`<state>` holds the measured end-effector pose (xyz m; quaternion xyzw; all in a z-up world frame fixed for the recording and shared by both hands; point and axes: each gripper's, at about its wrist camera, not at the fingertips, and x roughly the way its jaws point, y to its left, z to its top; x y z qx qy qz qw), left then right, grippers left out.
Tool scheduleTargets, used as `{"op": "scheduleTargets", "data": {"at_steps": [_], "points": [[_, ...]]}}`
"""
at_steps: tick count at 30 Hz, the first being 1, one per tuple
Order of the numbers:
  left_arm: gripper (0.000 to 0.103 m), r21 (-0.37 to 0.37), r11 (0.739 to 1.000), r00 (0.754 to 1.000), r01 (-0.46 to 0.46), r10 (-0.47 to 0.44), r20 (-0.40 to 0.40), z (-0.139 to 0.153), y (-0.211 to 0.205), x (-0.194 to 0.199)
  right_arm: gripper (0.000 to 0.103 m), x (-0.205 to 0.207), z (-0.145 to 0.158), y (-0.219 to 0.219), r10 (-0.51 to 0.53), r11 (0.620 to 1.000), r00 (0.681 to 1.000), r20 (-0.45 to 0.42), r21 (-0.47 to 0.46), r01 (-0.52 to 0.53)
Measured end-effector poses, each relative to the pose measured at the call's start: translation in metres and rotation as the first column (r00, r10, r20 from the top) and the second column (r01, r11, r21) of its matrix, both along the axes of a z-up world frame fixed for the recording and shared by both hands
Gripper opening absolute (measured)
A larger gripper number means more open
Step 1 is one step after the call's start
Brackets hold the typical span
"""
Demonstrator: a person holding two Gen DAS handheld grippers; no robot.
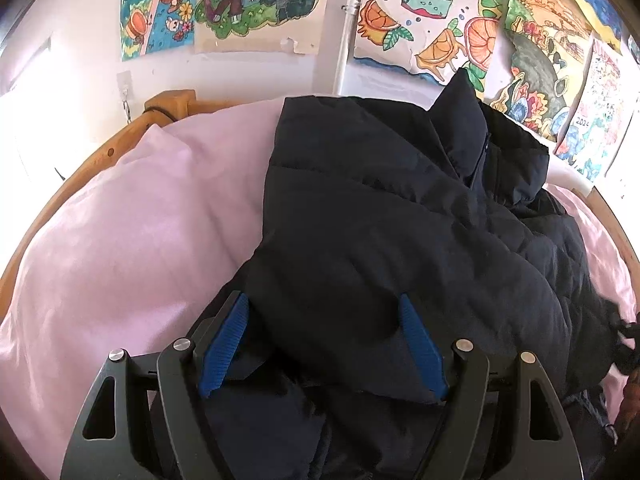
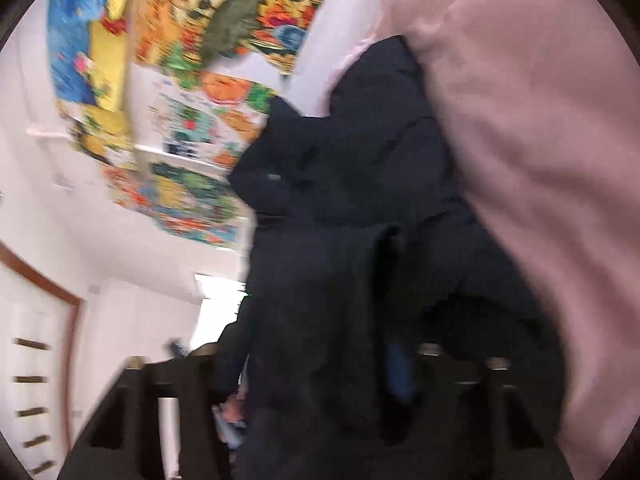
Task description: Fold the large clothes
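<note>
I am holding my left gripper [image 1: 322, 344] low over the near end of the dark navy puffer jacket [image 1: 384, 216]. Its jaws are standing wide, one blue pad [image 1: 224, 348] on each side of a thick roll of jacket fabric that is bulging up between them. The pads are flanking the roll, not pinching it flat.

The jacket is lying on the pink bedsheet [image 1: 120, 248], running away from me toward the wall, with its collar [image 1: 464, 120] standing upright at the far end. A wooden bed frame [image 1: 120, 148] is curving around the sheet's far-left edge. Colourful drawings [image 1: 420, 12] are hanging on the wall behind the bed.

The right wrist view is heavily blurred. In it, my right gripper [image 2: 332, 364] is sitting mostly under a fold of the same jacket [image 2: 352, 184], which is draping over the fingers. One blue pad [image 2: 400, 372] is showing beside the fabric; the other finger is hidden. I cannot tell whether these jaws are closed or apart. The pink sheet [image 2: 540, 140] is filling the right side of that view, the drawings [image 2: 192, 100] the left.
</note>
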<state>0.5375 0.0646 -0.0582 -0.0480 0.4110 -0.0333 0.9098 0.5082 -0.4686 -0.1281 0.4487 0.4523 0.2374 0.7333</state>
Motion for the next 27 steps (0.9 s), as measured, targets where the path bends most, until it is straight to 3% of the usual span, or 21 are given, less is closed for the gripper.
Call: {"op": "scheduleTargets", "data": {"at_steps": [1, 3, 8, 10, 14, 17, 21, 22, 24, 25, 27], "points": [[0.072, 0.004, 1.000, 1.000, 0.001, -0.001, 0.009, 0.001, 0.000, -0.001, 0.007, 0.001, 0.004, 0.000, -0.008, 0.999, 1.000, 0.004, -0.050, 0.008], [0.072, 0.014, 1.000, 1.000, 0.000, 0.000, 0.024, 0.004, 0.000, -0.003, 0.006, 0.006, 0.025, 0.005, 0.004, 0.988, 0.997, 0.072, -0.152, 0.007], [0.072, 0.048, 0.999, 1.000, 0.002, -0.003, 0.019, 0.002, -0.006, -0.001, 0.005, 0.025, 0.088, 0.034, 0.109, 0.908, 0.954, 0.278, -0.419, 0.019], [0.072, 0.088, 0.996, 1.000, -0.007, 0.007, -0.006, -0.004, -0.011, 0.004, 0.005, 0.037, 0.089, 0.046, 0.151, 0.856, 0.950, 0.274, -0.517, 0.013], [0.073, 0.138, 0.990, 0.998, -0.007, 0.017, -0.065, -0.019, -0.018, 0.018, 0.009, 0.055, 0.038, 0.056, 0.147, 0.733, 0.980, 0.135, -0.680, -0.016], [0.082, 0.159, 0.987, 0.994, -0.020, 0.037, -0.104, -0.032, -0.018, 0.029, 0.027, 0.055, 0.011, 0.057, 0.143, 0.660, 0.984, 0.106, -0.751, -0.015], [0.082, 0.141, 0.990, 0.995, -0.024, 0.037, -0.090, -0.032, -0.013, 0.025, 0.053, 0.048, 0.019, 0.068, 0.184, 0.492, 0.972, 0.142, -0.870, 0.034], [0.082, 0.119, 0.992, 0.996, -0.028, 0.037, -0.080, -0.029, -0.009, 0.022, 0.057, 0.046, 0.023, 0.068, 0.188, 0.473, 0.970, 0.155, -0.880, 0.049], [0.082, 0.069, 0.997, 0.998, -0.038, 0.041, -0.052, -0.020, 0.000, 0.015, 0.064, 0.039, 0.034, 0.060, 0.183, 0.480, 0.966, 0.184, -0.874, 0.076], [0.082, 0.026, 0.999, 0.999, -0.037, 0.038, -0.025, -0.013, 0.006, 0.010, 0.072, 0.035, 0.040, 0.055, 0.181, 0.502, 0.964, 0.196, -0.861, 0.081], [0.082, -0.035, 0.999, 0.999, -0.032, 0.032, 0.018, 0.000, 0.011, 0.007, 0.074, 0.035, 0.053, 0.052, 0.189, 0.545, 0.957, 0.219, -0.834, 0.083]]}}
